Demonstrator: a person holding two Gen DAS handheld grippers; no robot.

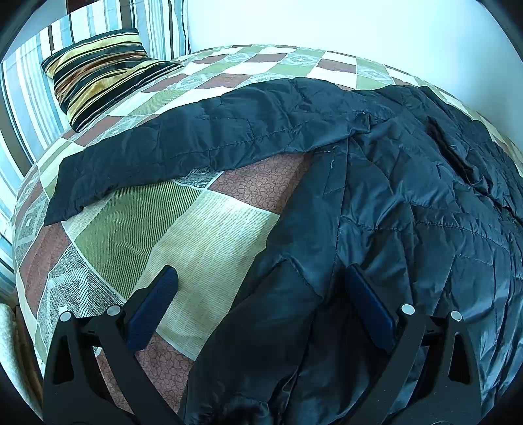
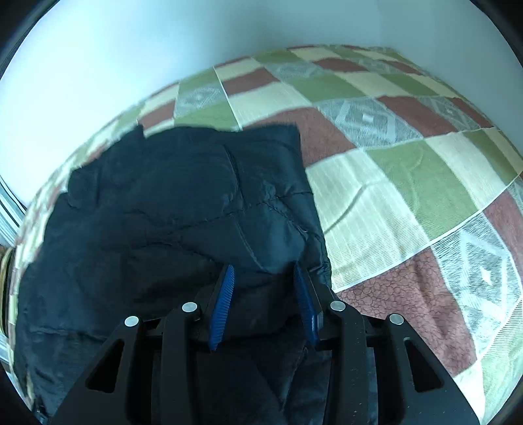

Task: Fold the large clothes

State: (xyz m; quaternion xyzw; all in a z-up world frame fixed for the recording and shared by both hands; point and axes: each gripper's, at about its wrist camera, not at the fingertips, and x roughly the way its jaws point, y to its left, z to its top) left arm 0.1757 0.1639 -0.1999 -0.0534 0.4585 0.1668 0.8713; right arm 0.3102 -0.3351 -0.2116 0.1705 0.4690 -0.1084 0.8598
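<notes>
Left gripper (image 1: 258,281) spread wide over the hem edge of a dark navy quilted jacket (image 1: 408,202), gripping nothing. Right gripper (image 2: 264,278) half-closed, jacket fabric bunched between its blue pads; firm pinch unclear. Jacket lies rumpled on the bed's patchwork-check bedspread (image 1: 209,235), one sleeve (image 1: 183,144) stretched leftward. Beyond: striped velvet cushion (image 1: 101,68), striped curtain (image 1: 157,23), pale wall (image 2: 130,65).

1. The right tongs (image 2: 264,278) stand part open above the dark quilted jacket (image 2: 170,212), a fold of fabric bulging between the blue pads (image 2: 225,291).
2. The jacket lies on a bed's checked bedspread (image 2: 408,183), by a pale wall (image 2: 130,49).
</notes>
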